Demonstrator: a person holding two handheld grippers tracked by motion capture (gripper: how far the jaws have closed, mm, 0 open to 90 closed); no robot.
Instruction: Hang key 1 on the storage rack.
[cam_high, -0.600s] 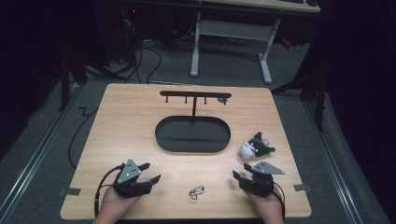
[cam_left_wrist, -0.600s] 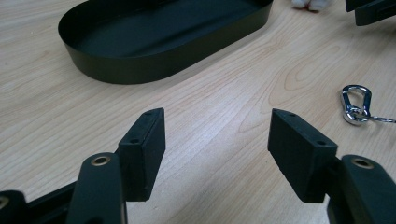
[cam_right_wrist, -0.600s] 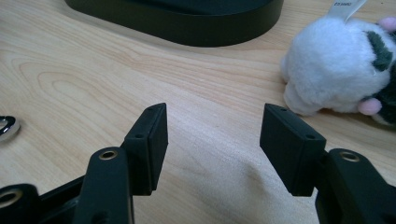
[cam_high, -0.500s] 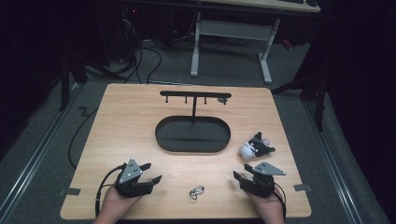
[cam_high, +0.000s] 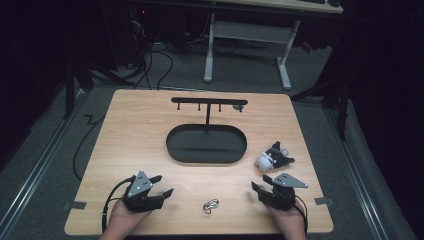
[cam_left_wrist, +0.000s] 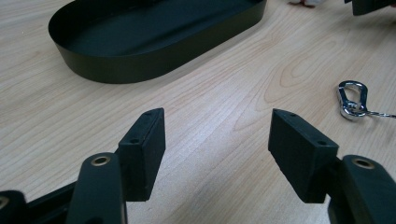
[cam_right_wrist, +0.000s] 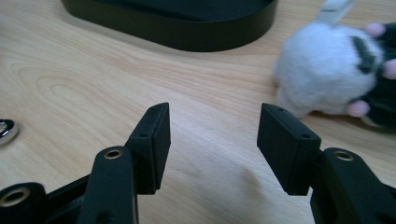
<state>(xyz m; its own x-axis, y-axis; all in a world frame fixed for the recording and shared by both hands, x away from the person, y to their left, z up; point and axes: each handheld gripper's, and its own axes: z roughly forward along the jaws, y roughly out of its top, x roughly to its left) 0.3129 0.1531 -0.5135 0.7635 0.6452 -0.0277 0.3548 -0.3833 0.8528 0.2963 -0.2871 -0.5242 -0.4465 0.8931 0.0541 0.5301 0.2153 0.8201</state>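
1. Sitting near the desk's (cam_high: 150, 130) front-left corner, the left hand-held gripper (cam_high: 161, 186) is resting with its jaws apart, nothing between them.
2. Right hand-held gripper (cam_high: 259, 184) is doing the same near the front-right corner, jaws apart and empty.
3. A little metal carabiner clip (cam_high: 210, 205) is lying by the front edge, between the two.
4. A fuzzy black-and-white plush toy (cam_high: 273, 157) is lying near the right edge, just beyond the right one.
5. A black oval tray (cam_high: 206, 144) with a hook stand (cam_high: 208, 102) is sitting mid-desk.
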